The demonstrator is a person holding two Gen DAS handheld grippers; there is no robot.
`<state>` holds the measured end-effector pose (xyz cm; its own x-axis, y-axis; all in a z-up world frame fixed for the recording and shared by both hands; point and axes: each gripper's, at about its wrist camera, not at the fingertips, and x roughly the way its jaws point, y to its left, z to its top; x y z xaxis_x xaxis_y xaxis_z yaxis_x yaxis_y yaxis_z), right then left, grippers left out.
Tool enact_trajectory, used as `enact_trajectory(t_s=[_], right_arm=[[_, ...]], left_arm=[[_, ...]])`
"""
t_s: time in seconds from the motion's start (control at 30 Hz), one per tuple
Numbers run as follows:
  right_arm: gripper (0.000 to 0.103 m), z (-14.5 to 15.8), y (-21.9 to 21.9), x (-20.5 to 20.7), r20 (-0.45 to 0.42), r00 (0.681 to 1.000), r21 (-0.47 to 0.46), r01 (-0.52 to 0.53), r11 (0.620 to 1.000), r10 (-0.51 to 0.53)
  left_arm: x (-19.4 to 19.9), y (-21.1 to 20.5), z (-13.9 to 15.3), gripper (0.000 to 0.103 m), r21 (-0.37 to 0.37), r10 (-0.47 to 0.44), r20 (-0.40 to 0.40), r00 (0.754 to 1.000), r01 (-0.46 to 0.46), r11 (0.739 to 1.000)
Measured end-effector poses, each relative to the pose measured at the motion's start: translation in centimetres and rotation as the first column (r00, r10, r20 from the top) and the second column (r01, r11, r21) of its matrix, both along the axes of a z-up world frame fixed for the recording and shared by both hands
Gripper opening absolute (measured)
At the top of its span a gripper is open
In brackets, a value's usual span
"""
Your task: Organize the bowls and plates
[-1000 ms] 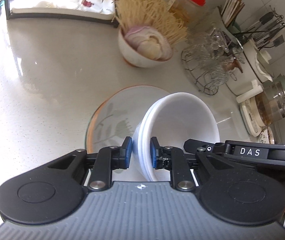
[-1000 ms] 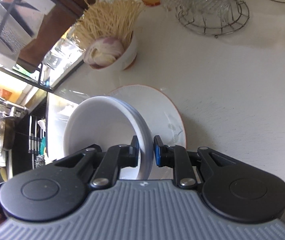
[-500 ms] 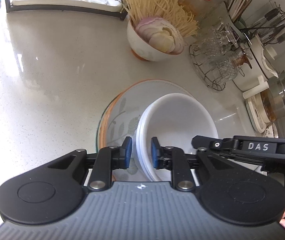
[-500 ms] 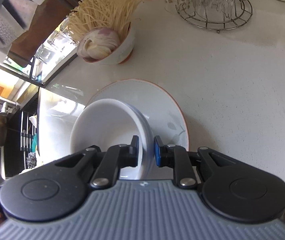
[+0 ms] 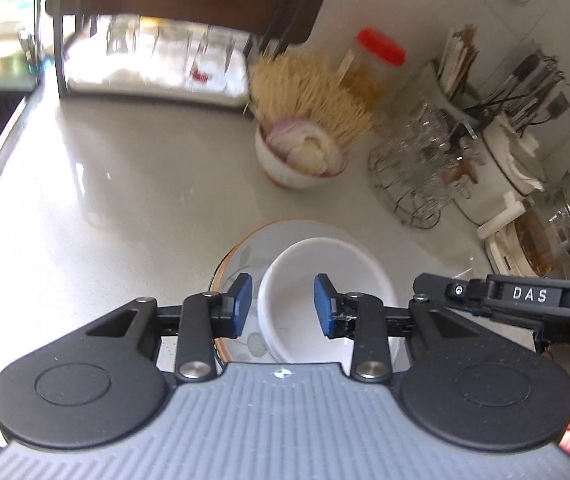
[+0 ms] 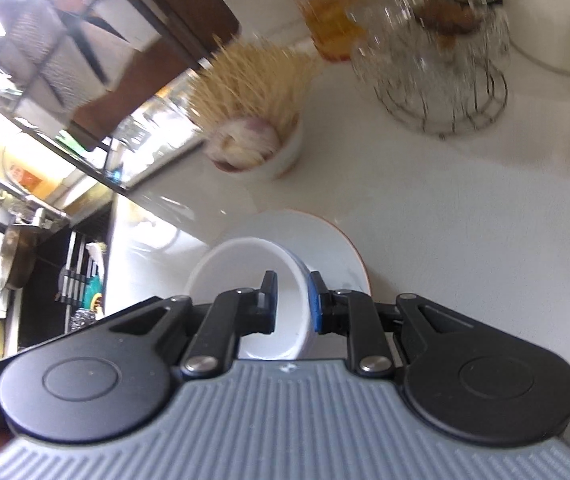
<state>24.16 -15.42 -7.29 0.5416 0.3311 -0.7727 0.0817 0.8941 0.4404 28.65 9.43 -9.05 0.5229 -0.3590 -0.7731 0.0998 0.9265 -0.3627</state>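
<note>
Now the left gripper (image 5: 283, 304), its jaws opening, stands clear of the white bowls (image 5: 325, 292); the right gripper (image 6: 293, 300), clamped on their three o'clock rim, should release gently onto the plate (image 6: 337, 236).

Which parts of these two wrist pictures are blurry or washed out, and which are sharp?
Left wrist view: the noodle bowl and glass rack are motion-smeared, the shelf behind worse; the near white bowl is fairly crisp, and the counter shows pale glare. Right wrist view: the upper left corner is blown out, the noodle bowl and glasses streaked; the white bowl stays clear.
</note>
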Motion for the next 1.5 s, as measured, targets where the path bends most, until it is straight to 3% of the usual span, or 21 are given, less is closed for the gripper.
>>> enact_trajectory(t_s=[0.13, 0.23, 0.53, 0.77, 0.93, 1.17, 1.2, 1.3, 1.5], right_arm=[[0.02, 2.9, -0.3, -1.9, 0.097, 0.995, -0.009, -0.003, 1.0, 0.004], [0.02, 5.0, -0.5, -3.6, 0.173, 0.985, -0.014, -0.019, 1.0, 0.021], [0.02, 8.8, -1.8, -9.3, 0.314, 0.946, -0.054, -0.066, 0.996, 0.08], [0.02, 9.8, -3.3, -14.2, 0.386, 0.915, -0.072, -0.096, 0.993, 0.116], [0.02, 9.9, -4.1, -17.6, 0.413, 0.899, -0.103, -0.112, 0.988, 0.145], [0.02, 10.2, -4.7, -21.7, 0.404, 0.898, -0.143, -0.128, 0.981, 0.176], [0.021, 10.3, -4.7, -22.0, 0.404, 0.897, -0.147, -0.13, 0.981, 0.18], [0.048, 10.3, -4.7, -23.3, 0.418, 0.892, -0.15, -0.123, 0.981, 0.175], [0.048, 9.9, -5.1, -25.5, 0.43, 0.886, -0.154, -0.118, 0.981, 0.174]], left_arm=[[-2.3, -0.4, 3.3, 0.04, 0.033, 0.007, 0.071, 0.997, -0.009, 0.999], [-4.4, -0.9, 5.5, 0.049, 0.052, 0.009, 0.124, 0.992, -0.016, 0.998], [-11.4, -3.4, 9.9, 0.061, 0.105, 0.022, 0.242, 0.97, -0.049, 0.993], [-17.5, -5.1, 11.9, 0.077, 0.097, 0.075, 0.288, 0.955, -0.107, 0.99], [-21.6, -5.7, 12.9, 0.089, 0.135, 0.095, 0.328, 0.94, -0.146, 0.98], [-27.0, -6.4, 13.5, 0.097, 0.168, 0.121, 0.329, 0.937, -0.184, 0.969], [-27.7, -6.5, 13.5, 0.097, 0.17, 0.127, 0.328, 0.936, -0.191, 0.967], [-29.7, -6.5, 13.4, 0.098, 0.172, 0.149, 0.322, 0.935, -0.213, 0.962], [-32.6, -6.5, 13.5, 0.099, 0.165, 0.177, 0.325, 0.929, -0.24, 0.957]])
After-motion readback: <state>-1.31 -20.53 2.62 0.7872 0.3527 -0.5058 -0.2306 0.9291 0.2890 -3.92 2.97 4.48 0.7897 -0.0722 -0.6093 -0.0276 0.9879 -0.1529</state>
